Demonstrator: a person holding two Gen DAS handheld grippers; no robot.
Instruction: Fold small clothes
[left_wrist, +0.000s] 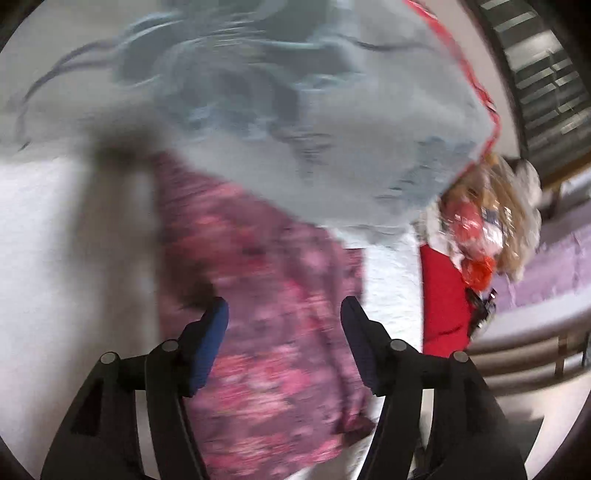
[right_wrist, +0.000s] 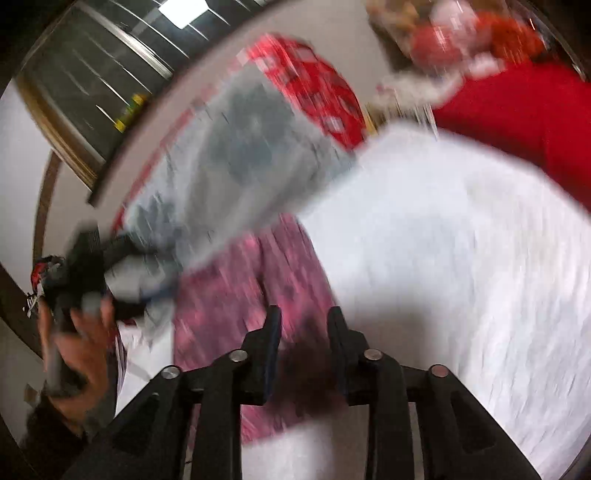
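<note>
Both views are motion-blurred. A pink and maroon floral garment lies on the white cloth-covered table. A grey printed garment lies beyond it, overlapping its far end. My left gripper is open just above the floral garment, with its fingers on either side. In the right wrist view the floral garment lies ahead and left, with the grey garment past it. My right gripper is open over the floral garment's edge. The left gripper and the hand holding it show at the left.
A red cloth and a bag of red and gold items sit at the table's right side. A red patterned piece lies beyond the grey garment. A window and the table edge are behind.
</note>
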